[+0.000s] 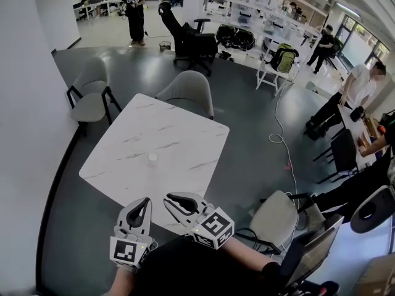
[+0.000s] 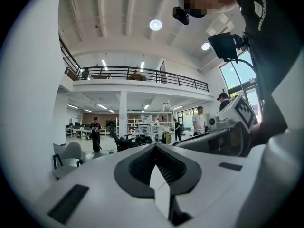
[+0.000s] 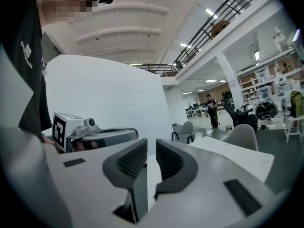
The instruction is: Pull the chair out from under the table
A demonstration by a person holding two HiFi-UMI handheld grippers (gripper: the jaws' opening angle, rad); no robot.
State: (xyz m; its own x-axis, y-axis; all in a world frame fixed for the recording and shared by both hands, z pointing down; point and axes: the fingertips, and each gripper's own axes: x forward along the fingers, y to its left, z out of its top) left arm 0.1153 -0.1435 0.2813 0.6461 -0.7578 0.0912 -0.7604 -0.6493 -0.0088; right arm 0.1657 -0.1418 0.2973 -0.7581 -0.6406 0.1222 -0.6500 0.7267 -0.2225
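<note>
One grey chair (image 1: 188,92) stands tucked behind the marble table (image 1: 142,150).

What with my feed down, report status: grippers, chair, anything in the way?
Left gripper shut, empty; right gripper slightly open, empty. Grey shell chair tucked at far side of white marble table, untouched. Table itself lies between.
</note>
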